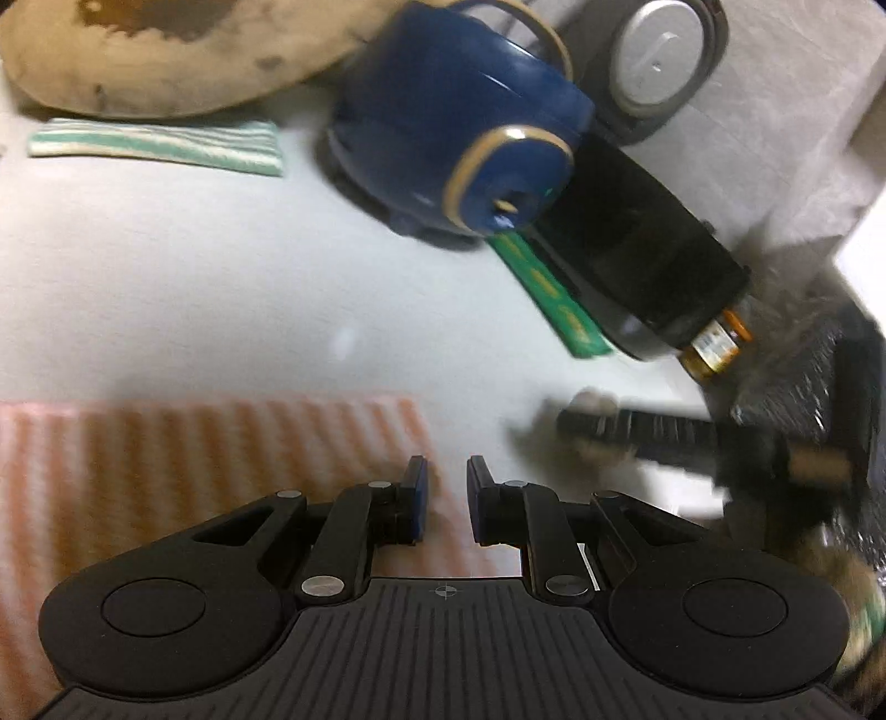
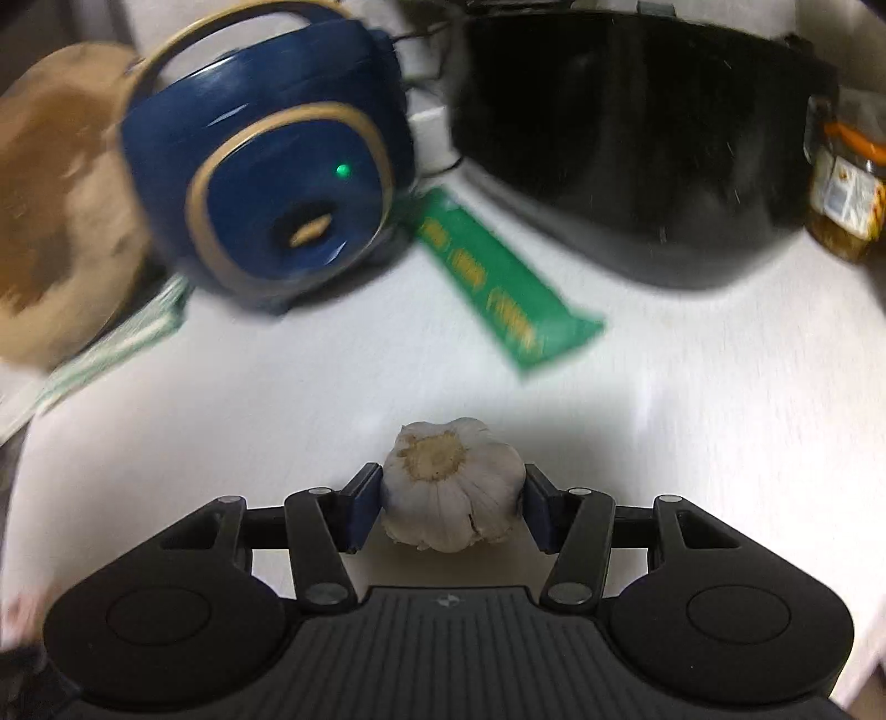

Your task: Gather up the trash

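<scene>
A whole garlic bulb (image 2: pixel 451 498) sits between the blue pads of my right gripper (image 2: pixel 451 479), and both pads touch its sides, so the gripper is shut on it above the white counter (image 2: pixel 692 415). A green wrapper (image 2: pixel 498 282) lies flat beyond it, between a blue appliance and a black pot. In the left wrist view the same wrapper (image 1: pixel 554 293) lies far ahead to the right. My left gripper (image 1: pixel 447 471) hovers at the edge of a pink striped cloth (image 1: pixel 194 471), its fingers a narrow gap apart with nothing between them.
A blue appliance (image 2: pixel 266 183) with a green light, a black pot (image 2: pixel 637 138) and a jar (image 2: pixel 847 194) line the back. A round wooden board (image 1: pixel 166 50) and a green striped cloth (image 1: pixel 160 144) lie at left. A blurred black shape (image 1: pixel 653 437) crosses the right side.
</scene>
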`<control>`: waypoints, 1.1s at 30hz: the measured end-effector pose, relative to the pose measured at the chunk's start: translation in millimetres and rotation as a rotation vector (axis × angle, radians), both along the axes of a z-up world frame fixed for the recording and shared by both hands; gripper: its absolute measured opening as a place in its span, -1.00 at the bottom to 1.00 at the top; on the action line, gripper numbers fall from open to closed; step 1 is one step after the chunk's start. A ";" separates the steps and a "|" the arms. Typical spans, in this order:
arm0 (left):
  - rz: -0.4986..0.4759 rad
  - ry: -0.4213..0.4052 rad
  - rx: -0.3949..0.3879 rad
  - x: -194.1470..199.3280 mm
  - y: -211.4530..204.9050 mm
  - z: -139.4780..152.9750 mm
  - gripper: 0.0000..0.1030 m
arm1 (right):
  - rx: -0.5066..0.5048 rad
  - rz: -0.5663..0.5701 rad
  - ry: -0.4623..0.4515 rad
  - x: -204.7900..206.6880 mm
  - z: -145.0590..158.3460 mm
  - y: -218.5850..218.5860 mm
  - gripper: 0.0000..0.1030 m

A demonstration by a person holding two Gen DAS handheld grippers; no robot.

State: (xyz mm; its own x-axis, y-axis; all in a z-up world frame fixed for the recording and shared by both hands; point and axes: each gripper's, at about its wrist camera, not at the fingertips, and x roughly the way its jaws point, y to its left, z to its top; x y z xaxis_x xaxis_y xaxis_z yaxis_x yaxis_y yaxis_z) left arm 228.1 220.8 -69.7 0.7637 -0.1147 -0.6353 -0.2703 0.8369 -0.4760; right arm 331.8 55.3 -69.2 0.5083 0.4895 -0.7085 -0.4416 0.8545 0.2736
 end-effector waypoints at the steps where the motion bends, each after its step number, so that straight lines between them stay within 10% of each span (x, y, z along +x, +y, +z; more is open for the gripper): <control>1: -0.011 0.000 0.005 3.4 -5.7 0.8 -0.66 | -0.001 0.019 -0.007 -10.2 -1.0 -4.1 0.03; 12: -0.150 -0.063 0.022 43.2 -60.1 15.7 -0.66 | 0.000 -0.016 -0.094 -45.2 6.9 -68.6 0.30; 21: -0.327 -0.050 0.310 74.2 -126.9 21.0 -0.68 | 0.023 -0.242 -0.155 -60.7 14.6 -141.1 0.41; 33: -0.271 0.023 0.369 82.0 -125.9 12.7 -0.67 | 0.019 -0.320 -0.125 -73.5 -1.2 -163.5 0.41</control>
State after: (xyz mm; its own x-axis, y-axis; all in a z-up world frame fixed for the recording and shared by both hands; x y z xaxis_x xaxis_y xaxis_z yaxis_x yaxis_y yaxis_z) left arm 310.1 94.9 -57.1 0.7228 -0.0714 -0.6874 -0.0251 0.9913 -0.1295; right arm 258.3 -108.2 -70.4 0.7208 0.3037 -0.6230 -0.1833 0.9504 0.2512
